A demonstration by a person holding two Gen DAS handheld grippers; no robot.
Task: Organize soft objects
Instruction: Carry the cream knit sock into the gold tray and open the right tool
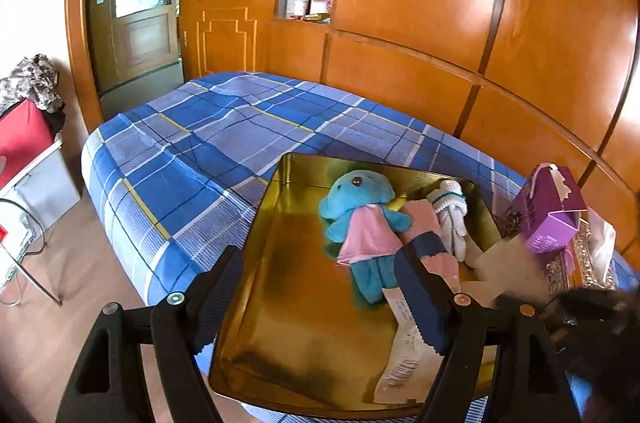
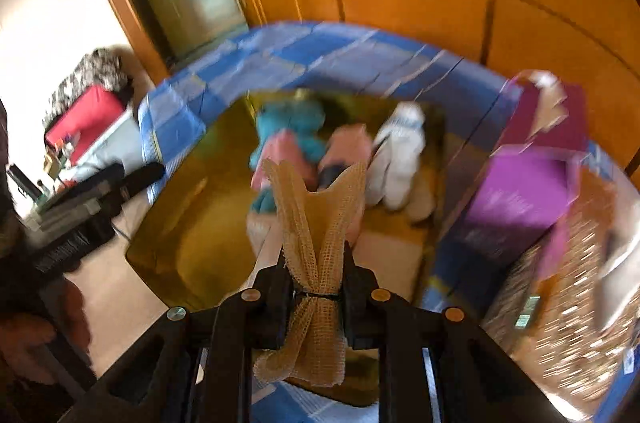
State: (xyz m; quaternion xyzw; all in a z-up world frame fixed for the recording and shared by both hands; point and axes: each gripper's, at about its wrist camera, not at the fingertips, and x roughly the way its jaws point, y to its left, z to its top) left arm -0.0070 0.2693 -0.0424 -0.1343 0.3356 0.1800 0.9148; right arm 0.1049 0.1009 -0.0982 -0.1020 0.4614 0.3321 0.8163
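A gold metal tray [image 1: 304, 343] lies on the bed. In it are a blue plush toy in a pink dress [image 1: 360, 219], a pink and navy sock [image 1: 428, 239] and a white sock bundle [image 1: 452, 219]. My left gripper [image 1: 320, 287] is open, its fingers straddling the tray's near left part. My right gripper [image 2: 318, 263] is shut on a tan mesh cloth [image 2: 316, 235] tied in the middle, held above the tray [image 2: 180, 223]. The right wrist view is blurred; the plush [image 2: 292, 131] and white socks [image 2: 400, 155] show beyond the cloth.
The bed has a blue plaid sheet [image 1: 208, 151] against an orange wooden wall. A purple box [image 1: 552, 211] and an ornate tissue box [image 1: 580, 263] stand right of the tray. A red-lidded bin [image 1: 24, 151] stands on the floor at left.
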